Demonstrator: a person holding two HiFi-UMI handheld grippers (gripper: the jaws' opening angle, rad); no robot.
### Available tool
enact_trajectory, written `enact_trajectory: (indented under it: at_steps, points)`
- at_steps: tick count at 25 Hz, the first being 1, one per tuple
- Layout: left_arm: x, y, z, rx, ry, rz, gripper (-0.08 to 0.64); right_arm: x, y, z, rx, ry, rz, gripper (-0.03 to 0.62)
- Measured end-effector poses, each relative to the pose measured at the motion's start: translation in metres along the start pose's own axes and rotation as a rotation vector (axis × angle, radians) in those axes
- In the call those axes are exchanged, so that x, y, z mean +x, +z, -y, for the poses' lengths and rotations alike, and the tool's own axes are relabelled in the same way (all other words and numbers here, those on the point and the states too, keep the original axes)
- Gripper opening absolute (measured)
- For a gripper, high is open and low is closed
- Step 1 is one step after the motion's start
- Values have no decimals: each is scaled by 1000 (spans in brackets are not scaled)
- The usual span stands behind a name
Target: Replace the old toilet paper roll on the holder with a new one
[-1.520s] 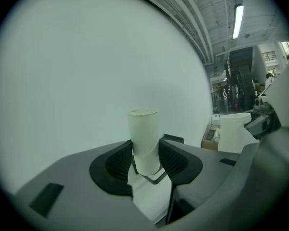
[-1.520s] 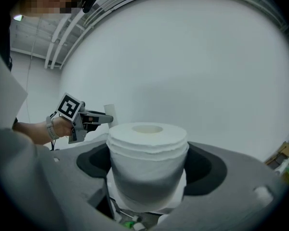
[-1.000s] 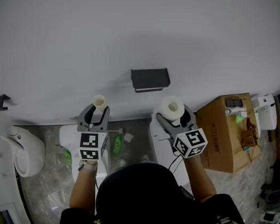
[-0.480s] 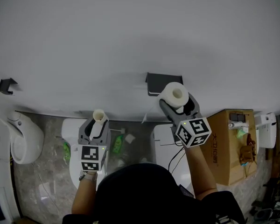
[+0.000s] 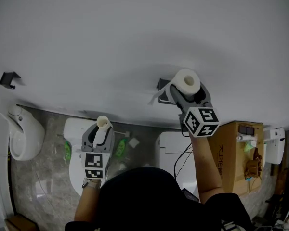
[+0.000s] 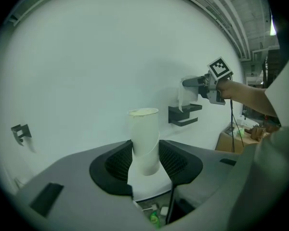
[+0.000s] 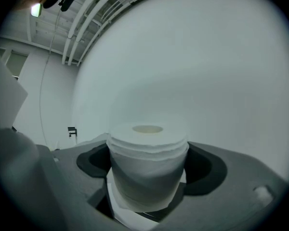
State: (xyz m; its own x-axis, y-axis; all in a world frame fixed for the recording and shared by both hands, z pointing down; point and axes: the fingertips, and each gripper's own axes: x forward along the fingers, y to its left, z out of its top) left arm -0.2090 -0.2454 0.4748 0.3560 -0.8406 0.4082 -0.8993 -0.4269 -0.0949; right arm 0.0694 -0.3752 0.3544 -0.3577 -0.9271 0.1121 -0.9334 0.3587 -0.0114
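My left claw [image 5: 101, 131] is closed on the empty tube [image 5: 102, 123], low and near. My right claw [image 5: 189, 91] grips the full roll [image 5: 187, 81] just beside the wall holder [image 5: 162, 85].

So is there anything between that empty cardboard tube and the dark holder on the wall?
Nothing. In the left gripper view only bare white wall shows between the cardboard tube and the holder.

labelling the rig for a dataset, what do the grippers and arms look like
The left gripper and right gripper are grey with dark ribbed jaw pads. Each carries a white cube with black square markers. A black cable hangs from the right one. No sleeves cover the forearms.
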Motion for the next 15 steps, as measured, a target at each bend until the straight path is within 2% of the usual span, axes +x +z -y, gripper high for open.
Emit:
enact_trajectory:
  at_steps: [8,15]
  points:
    - [9,-6,-4,-19,26,-21,184,33,-26,13,2,-55,-52,430]
    - [17,-6,-7,-29,36,-33,184,37,-29,10,-23,-78,-26,431]
